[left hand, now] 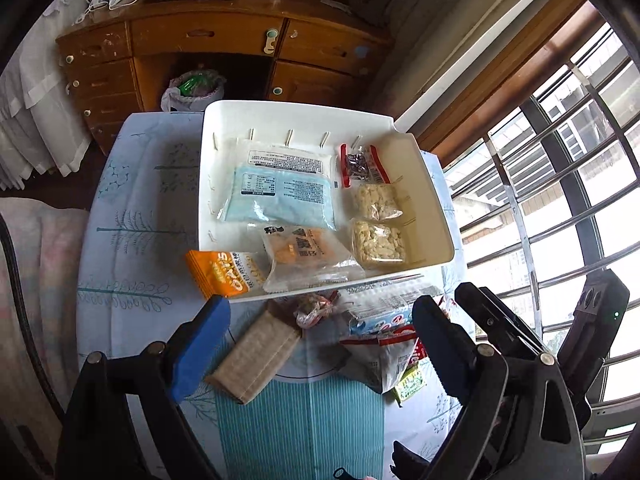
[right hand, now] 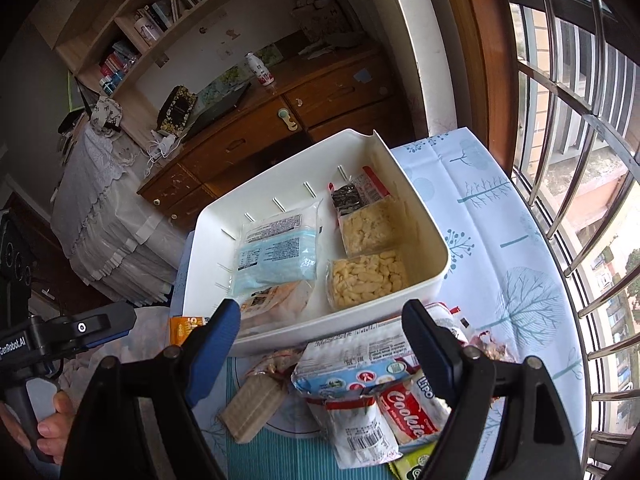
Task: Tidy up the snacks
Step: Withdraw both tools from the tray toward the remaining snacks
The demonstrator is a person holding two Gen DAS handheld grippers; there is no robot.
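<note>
A white bin on the table holds a blue packet, two clear packs of puffed snacks and a red-edged packet. A clear cracker packet lies over its near rim. An orange oat packet lies just outside that corner. Nearer me lie a beige wafer bar and a heap of packets with a red cookie pack. My left gripper hangs open and empty above the wafer. My right gripper is open and empty above the heap.
A tree-print cloth covers the table. Behind it are a wooden desk and a lined waste basket. Barred windows run along the right. A hand holds the left gripper's handle.
</note>
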